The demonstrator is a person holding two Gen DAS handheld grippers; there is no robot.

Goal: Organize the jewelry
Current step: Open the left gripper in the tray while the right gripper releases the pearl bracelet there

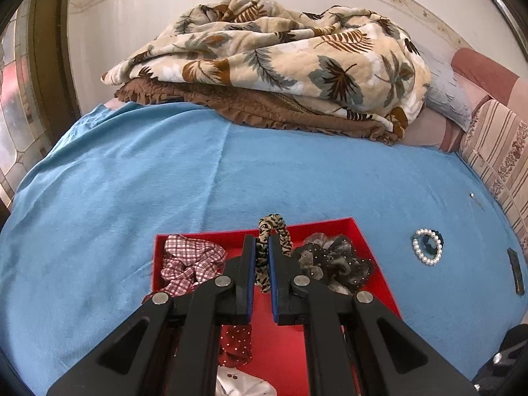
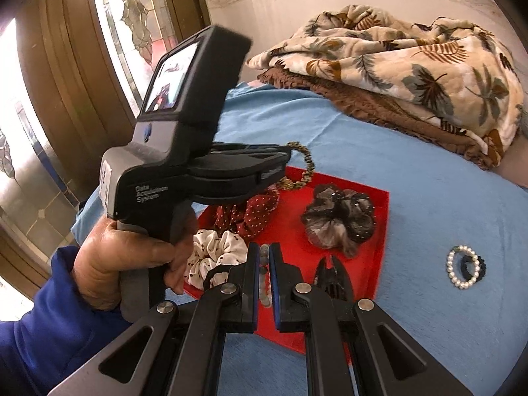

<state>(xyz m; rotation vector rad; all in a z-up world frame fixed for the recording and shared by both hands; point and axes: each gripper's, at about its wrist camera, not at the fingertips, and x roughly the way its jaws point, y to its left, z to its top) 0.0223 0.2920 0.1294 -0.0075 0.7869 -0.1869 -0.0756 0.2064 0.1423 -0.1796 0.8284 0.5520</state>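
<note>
My left gripper (image 1: 262, 242) is shut on a tiger-print scrunchie (image 1: 275, 226), which hangs above the far side of the red tray (image 1: 330, 223). In the right wrist view the same left gripper (image 2: 284, 153) shows side-on, held by a hand (image 2: 132, 257) in a blue sleeve, with the scrunchie (image 2: 305, 165) looping from its tip. My right gripper (image 2: 264, 247) is shut on a clear bead bracelet (image 2: 265, 297) over the near edge of the tray (image 2: 379, 227). A pearl bracelet (image 2: 463, 265) with a dark hair tie lies on the blue blanket right of the tray.
The tray holds a plaid scrunchie (image 1: 188, 260), a dark grey one (image 2: 340, 221), a red dotted one (image 2: 250, 214), a white dotted one (image 2: 214, 250) and a black claw clip (image 2: 331, 274). Folded quilts (image 1: 264, 62) lie at the back. A dark clip (image 1: 516, 270) lies far right.
</note>
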